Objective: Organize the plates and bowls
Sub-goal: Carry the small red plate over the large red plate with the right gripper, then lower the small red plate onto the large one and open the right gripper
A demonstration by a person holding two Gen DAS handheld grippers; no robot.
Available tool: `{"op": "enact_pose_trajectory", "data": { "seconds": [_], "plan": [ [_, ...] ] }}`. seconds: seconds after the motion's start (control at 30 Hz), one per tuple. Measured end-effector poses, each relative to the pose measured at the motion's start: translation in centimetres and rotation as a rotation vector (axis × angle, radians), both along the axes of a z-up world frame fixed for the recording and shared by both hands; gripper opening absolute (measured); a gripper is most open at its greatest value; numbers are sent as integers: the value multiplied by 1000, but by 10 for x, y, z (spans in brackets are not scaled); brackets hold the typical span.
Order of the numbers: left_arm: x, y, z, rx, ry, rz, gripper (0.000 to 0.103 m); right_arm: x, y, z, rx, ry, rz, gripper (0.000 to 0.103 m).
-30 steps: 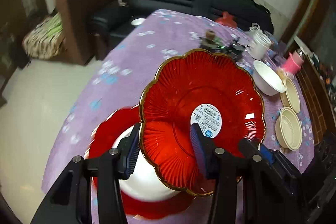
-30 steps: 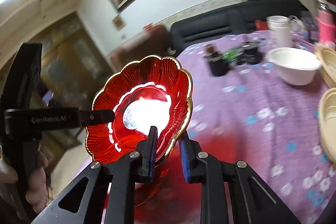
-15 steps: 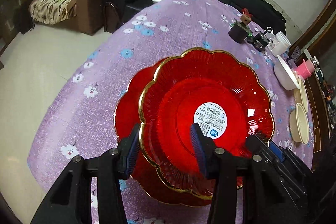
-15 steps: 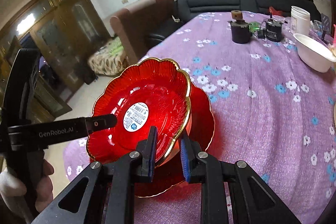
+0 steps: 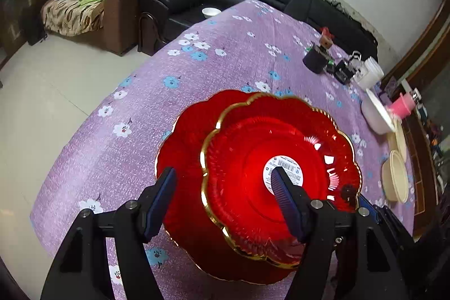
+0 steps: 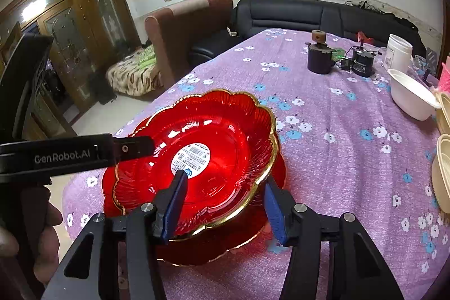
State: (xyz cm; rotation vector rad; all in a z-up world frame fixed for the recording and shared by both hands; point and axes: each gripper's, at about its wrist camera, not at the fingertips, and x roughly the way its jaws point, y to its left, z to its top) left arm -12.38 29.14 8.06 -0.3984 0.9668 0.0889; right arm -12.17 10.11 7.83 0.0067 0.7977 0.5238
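Note:
A red flower-shaped glass plate with a gold rim point(image 5: 281, 170) point(image 6: 197, 153) rests on top of a second, wider red plate point(image 5: 182, 142) point(image 6: 253, 238) on the purple flowered tablecloth. My left gripper point(image 5: 223, 201) is open, its jaws straddling the near left edge of the top plate. My right gripper point(image 6: 225, 207) is open too, its jaws on either side of the plate's near rim without clamping it. The left gripper also shows at the left of the right wrist view point(image 6: 132, 148), its tip over the plate's rim.
A white bowl point(image 6: 410, 100) point(image 5: 377, 114) and cream bowls point(image 6: 441, 167) point(image 5: 396, 176) stand at the right. A dark pot point(image 6: 319, 58), a black gadget point(image 6: 362, 63) and a white jar point(image 6: 398, 52) stand at the back. The table edge drops off on the left.
The top red plate came down from a tilted, raised pose onto the lower red plate. Both grippers opened and let go of its rim.

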Motion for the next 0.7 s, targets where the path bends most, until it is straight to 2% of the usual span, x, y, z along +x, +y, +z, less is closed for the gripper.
{"op": "enact_pose_trajectory", "data": {
  "seconds": [0.23,0.37,0.43,0.53,0.7],
  "plan": [
    [-31,2,14,-36,-77,34,70,-5,-27,8,69,-15,-30,62],
    [-57,2,24,-30,-116,37,70,-8,-48,19,92,-72,-125,62],
    [-71,2,30,-5,-150,46,73,-9,-57,23,29,-121,-223,62],
    [-85,-2,38,64,-192,61,75,-6,-56,20,-53,-152,-274,61],
    [-93,-11,46,133,-222,34,75,13,-33,0,-125,-63,-246,58]
  ]
}}
